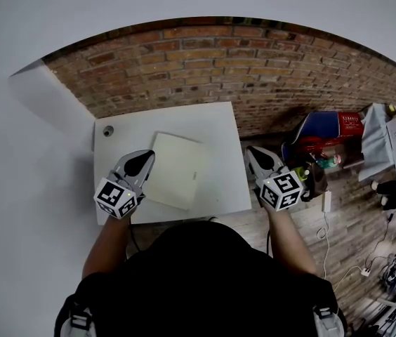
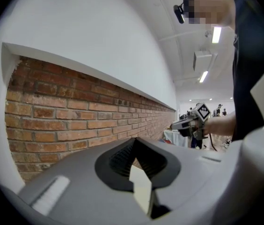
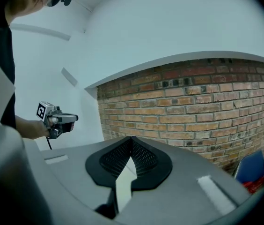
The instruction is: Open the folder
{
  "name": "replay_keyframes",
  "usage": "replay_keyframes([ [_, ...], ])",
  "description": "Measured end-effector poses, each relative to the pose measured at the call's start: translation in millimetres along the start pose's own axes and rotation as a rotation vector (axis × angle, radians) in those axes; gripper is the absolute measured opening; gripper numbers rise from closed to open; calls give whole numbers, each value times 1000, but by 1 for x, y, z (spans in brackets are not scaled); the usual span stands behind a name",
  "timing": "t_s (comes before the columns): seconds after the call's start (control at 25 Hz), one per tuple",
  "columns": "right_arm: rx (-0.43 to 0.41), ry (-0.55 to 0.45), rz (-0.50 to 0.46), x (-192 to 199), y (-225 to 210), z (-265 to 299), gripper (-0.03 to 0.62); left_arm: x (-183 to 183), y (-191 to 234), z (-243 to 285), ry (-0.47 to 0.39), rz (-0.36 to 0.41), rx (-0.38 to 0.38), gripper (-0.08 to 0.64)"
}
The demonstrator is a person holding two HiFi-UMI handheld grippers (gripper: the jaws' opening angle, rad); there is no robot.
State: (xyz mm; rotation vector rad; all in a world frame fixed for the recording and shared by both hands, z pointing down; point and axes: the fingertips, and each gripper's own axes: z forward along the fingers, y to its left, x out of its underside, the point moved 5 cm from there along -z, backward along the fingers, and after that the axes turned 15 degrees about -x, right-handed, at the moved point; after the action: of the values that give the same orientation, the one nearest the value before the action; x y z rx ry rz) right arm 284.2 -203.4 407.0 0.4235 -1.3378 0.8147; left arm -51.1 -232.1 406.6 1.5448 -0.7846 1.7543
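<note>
A cream folder (image 1: 177, 170) lies closed and flat on the white counter (image 1: 205, 121), which stands against a brick wall (image 1: 254, 69). In the head view the left gripper (image 1: 144, 159) sits over the folder's left edge (whether it touches cannot be told), its fingers clenched together on nothing. The right gripper (image 1: 254, 154) hangs just off the counter's right edge, fingers likewise closed and empty. A small round object (image 1: 107, 130) sits near the counter's far left corner.

- The left hand-held gripper (image 1: 142, 161) points near level, jaws together, nothing between them.
- The right hand-held gripper (image 1: 256, 157) likewise, held well apart from it.
</note>
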Motion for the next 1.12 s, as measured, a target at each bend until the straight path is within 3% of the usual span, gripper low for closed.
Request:
replay_keyframes([
  [0.24, -43, -17, 6, 2, -4, -14, 2, 12, -26, 6, 18, 42, 7, 3],
  [0.56, -86, 1, 0, 13, 8, -18, 2, 35, -20, 2, 107, 38, -31, 6],
  [0.68, -86, 2, 2, 14, 11, -19, 2, 37, -29, -2, 99, 56, 31, 13],
  [0.84, -89, -2, 5, 17, 20, -19, 2, 45, -42, -4, 102, 87, 111, 91],
  [1.12, -66, 7, 11, 23, 35, -27, 2, 67, -48, -8, 159, 177, 140, 141],
])
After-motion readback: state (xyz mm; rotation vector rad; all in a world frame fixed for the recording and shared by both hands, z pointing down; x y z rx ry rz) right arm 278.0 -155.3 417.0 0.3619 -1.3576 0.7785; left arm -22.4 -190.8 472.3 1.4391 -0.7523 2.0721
